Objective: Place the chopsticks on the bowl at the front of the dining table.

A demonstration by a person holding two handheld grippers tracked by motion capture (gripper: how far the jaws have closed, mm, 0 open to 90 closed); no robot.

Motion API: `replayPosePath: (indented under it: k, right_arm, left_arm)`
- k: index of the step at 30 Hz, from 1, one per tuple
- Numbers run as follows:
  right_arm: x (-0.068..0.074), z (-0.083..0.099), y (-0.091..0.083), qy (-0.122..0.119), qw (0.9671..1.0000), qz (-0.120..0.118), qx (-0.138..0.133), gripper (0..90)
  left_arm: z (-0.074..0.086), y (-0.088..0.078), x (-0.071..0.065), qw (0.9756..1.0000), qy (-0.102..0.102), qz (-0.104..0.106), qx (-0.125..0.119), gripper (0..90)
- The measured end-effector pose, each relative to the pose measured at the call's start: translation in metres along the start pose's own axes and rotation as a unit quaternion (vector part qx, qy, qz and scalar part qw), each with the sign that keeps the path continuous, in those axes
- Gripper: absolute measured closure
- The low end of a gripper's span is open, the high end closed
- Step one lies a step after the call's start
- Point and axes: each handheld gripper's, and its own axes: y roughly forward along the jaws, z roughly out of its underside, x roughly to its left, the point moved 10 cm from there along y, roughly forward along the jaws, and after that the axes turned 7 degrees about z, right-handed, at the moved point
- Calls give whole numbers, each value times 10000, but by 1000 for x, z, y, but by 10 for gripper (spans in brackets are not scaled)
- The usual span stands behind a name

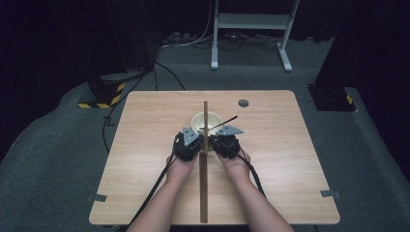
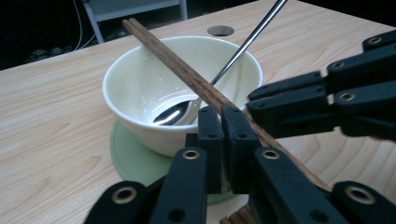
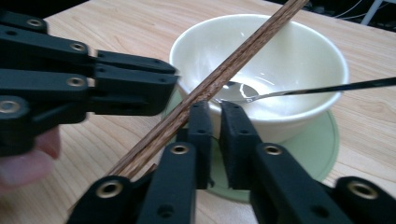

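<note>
Two light, stiff, slippery chopsticks [image 1: 204, 186] bridging the bowl [image 2: 135, 126] look best pinched mid-length, with left gripper [image 2: 223, 114] at nine o'clock and right gripper [image 3: 215, 109] at three, both barely parted and empty.

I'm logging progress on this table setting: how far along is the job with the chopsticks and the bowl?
Done: the bowl sits on its green saucer, a spoon leaning inside, and the chopsticks lie across its rim. In hand: left gripper and right gripper flank the chopsticks, jaws nearly closed, nothing visibly clamped. Left: probably only drawing both grippers away.
</note>
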Motion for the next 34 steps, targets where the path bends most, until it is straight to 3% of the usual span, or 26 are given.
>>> replayPosePath:
  k: [4, 7, 12, 13, 14, 16, 17, 21, 24, 25, 27, 29, 32, 34]
  right_arm:
    - [-7, 8, -12, 172, 9998, -87, 60, 630]
    - [-20, 22, -22, 181, 9996, 60, 201, 525]
    - [-50, 61, -41, 324, 9976, 269, 547, 443]
    - [-56, 70, -46, 358, 9967, 312, 663, 424]
    - [-64, 81, -53, 380, 9956, 371, 768, 412]
    - [-74, 95, -64, 378, 9939, 468, 929, 382]
    - [-79, 102, -71, 435, 9929, 537, 972, 377]
    - [-100, 131, -98, 475, 9895, 849, 1070, 348]
    - [-116, 146, -115, 472, 9878, 1078, 1023, 314]
    - [-121, 149, -121, 502, 9868, 1136, 1042, 313]
    - [-131, 155, -130, 576, 9846, 1269, 1052, 289]
    - [-139, 159, -135, 658, 9844, 1232, 1066, 261]
    - [-138, 161, -138, 653, 9838, 1269, 1082, 247]
    - [-136, 162, -138, 637, 9843, 1215, 1111, 246]
  left_arm:
    - [18, -21, 11, 9999, 92, -66, 66, 713]
    - [40, -40, 23, 9998, -36, -110, 154, 558]
    - [79, -79, 43, 9983, -179, -205, 511, 416]
    - [87, -90, 47, 9974, -276, -171, 637, 390]
    - [90, -95, 48, 9969, -522, -201, 552, 358]
    - [106, -115, 55, 9939, -668, -150, 870, 317]
    - [116, -127, 62, 9914, -690, -222, 1088, 295]
    - [140, -156, 77, 9869, -764, -612, 1283, 268]
    - [156, -168, 80, 9856, -794, -725, 1302, 249]
    - [158, -170, 79, 9853, -952, -700, 1232, 232]
    - [159, -171, 79, 9845, -994, -720, 1250, 209]
    - [158, -169, 77, 9848, -992, -707, 1242, 203]
    - [158, -168, 77, 9835, -1056, -720, 1283, 196]
    - [158, -167, 77, 9839, -1052, -688, 1267, 193]
